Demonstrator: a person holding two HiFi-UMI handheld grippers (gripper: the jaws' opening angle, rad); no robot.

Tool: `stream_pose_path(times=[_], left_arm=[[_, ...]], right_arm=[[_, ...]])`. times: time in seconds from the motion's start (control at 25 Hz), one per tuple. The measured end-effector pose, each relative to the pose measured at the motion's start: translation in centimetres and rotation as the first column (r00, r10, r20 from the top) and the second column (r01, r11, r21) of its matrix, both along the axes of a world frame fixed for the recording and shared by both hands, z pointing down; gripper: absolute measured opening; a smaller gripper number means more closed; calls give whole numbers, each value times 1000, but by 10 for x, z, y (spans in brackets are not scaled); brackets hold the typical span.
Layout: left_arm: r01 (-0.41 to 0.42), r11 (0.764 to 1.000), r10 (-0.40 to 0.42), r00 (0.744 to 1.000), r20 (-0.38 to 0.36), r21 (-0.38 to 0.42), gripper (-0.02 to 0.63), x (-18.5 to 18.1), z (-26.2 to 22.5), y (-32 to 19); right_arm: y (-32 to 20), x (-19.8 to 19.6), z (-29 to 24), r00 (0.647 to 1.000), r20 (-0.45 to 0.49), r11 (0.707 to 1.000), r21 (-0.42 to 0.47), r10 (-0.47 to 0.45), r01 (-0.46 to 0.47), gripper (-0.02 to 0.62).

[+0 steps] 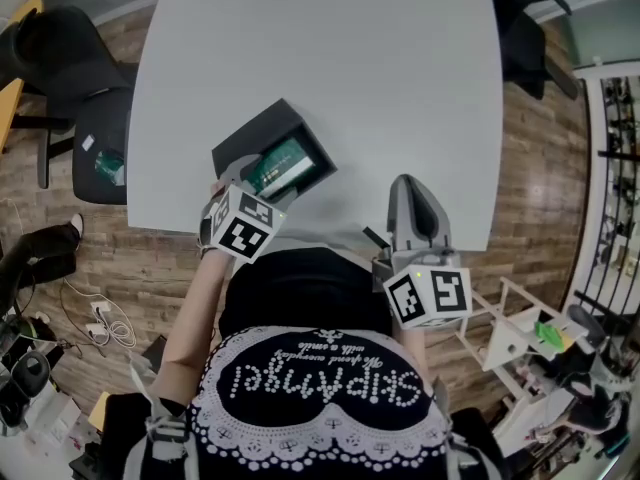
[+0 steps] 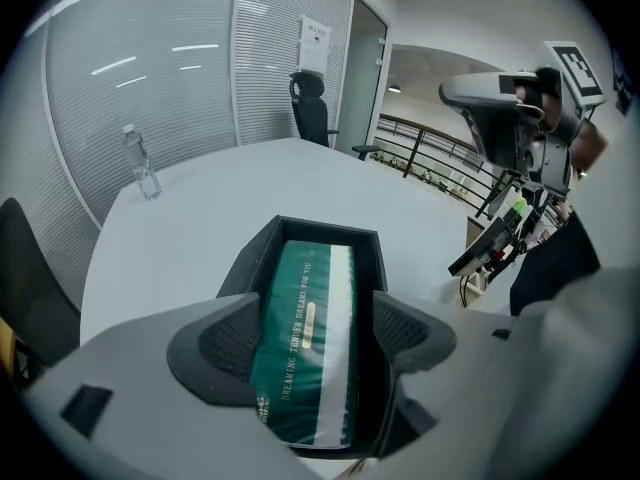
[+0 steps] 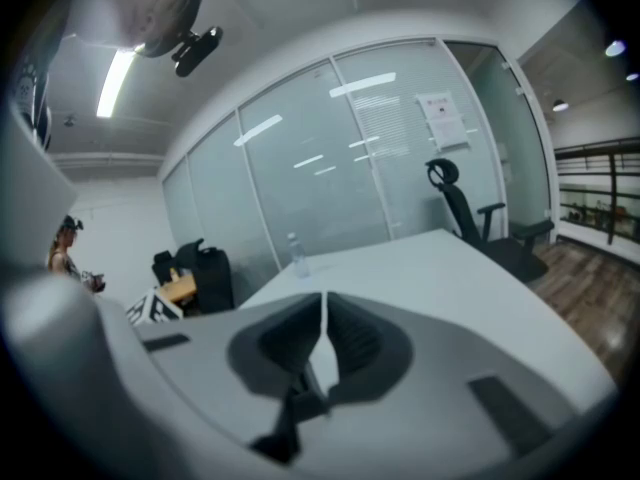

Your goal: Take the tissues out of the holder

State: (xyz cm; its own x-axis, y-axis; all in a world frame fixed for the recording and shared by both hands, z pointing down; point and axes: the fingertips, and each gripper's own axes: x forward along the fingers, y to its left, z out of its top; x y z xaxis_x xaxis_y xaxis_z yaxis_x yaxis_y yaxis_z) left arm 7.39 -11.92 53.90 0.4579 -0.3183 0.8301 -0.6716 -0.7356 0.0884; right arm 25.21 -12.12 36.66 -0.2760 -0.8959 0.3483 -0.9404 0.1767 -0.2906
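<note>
A black open-topped holder (image 1: 262, 133) lies near the front left of the grey table (image 1: 330, 58). A green tissue pack (image 1: 283, 165) with a white stripe sits inside it. My left gripper (image 1: 258, 183) hangs just over the holder's near end. In the left gripper view its jaws stand wide apart, one on each side of the pack (image 2: 300, 298), inside the holder (image 2: 330, 230). The left gripper (image 2: 318, 323) does not clamp the pack. My right gripper (image 1: 412, 190) rests at the table's front edge, to the right, shut (image 3: 324, 328) on nothing.
A clear water bottle (image 2: 140, 163) stands at the far end of the table. Office chairs (image 1: 70, 58) stand by the table's left side and another chair (image 2: 312, 108) at the far end. A white rack (image 1: 515, 333) with a green item stands on the floor at the right.
</note>
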Motion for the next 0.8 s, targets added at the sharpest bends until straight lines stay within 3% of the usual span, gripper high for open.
stream_pose_path(times=[0.8], left_arm=[[23, 998, -21, 999, 46, -55, 350, -1, 21, 0]], right_arm=[[1, 0, 0, 1000, 3, 1000, -1, 1, -1, 37]])
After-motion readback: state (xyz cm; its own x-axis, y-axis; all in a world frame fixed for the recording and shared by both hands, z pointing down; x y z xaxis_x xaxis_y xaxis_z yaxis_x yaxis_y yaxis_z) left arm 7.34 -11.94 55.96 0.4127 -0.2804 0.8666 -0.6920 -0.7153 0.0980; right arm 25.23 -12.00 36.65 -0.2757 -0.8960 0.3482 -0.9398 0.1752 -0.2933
